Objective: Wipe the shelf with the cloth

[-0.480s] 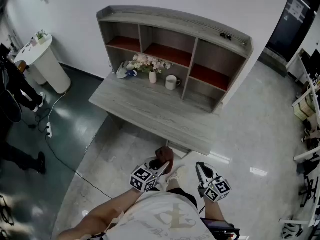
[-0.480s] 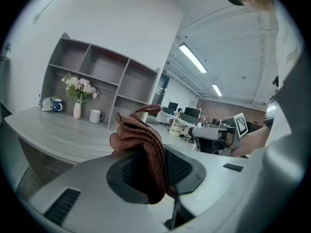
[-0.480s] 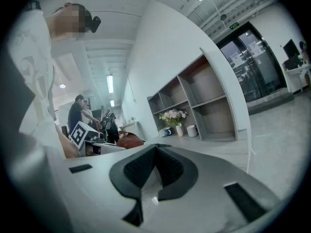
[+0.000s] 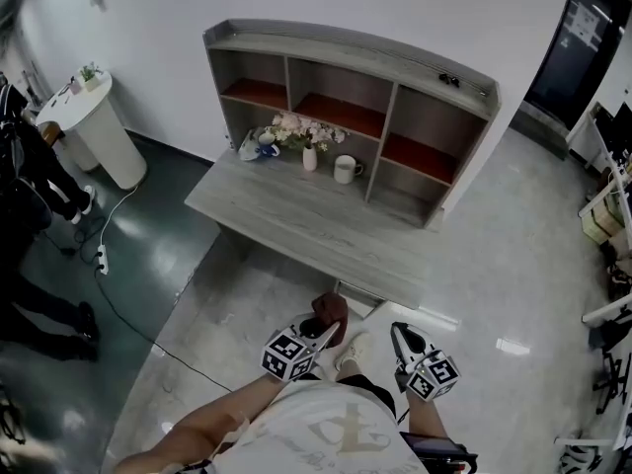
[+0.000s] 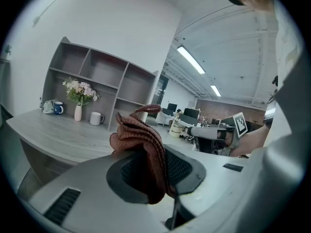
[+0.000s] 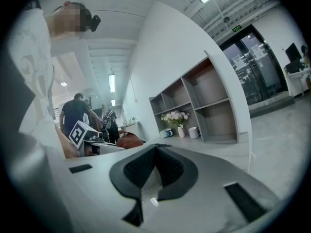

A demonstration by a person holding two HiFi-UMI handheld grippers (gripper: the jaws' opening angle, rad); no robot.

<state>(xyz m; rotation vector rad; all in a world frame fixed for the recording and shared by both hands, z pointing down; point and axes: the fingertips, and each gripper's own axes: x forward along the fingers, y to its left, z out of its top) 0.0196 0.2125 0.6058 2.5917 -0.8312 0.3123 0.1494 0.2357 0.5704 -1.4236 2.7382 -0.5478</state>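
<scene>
The grey shelf unit (image 4: pixel 346 45) stands on a grey desk (image 4: pixel 296 220) against the white wall, ahead of me across bare floor. Its cubbies have red floors. My left gripper (image 4: pixel 321 326) hangs low in front of my body, shut on a crumpled brown cloth (image 4: pixel 332 311). In the left gripper view the cloth (image 5: pixel 140 139) bunches out from between the shut jaws of that gripper (image 5: pixel 151 168). My right gripper (image 4: pixel 400 336) is beside it, apart from the cloth. In its own view the right gripper (image 6: pixel 154 168) is shut on nothing, and the cloth (image 6: pixel 127 140) shows at the left.
On the desk stand a vase of flowers (image 4: pixel 309 154), a white mug (image 4: pixel 344 170) and a blue cup with a teapot (image 4: pixel 257 146). A round white table (image 4: pixel 94 126), people (image 4: pixel 39 181) and a floor cable (image 4: pixel 109 265) lie to the left. A dark door (image 4: pixel 585 42) is far right.
The head view has shifted slightly, so the shelf sits a little to the right and both grippers a little lower. The left gripper still holds the cloth.
</scene>
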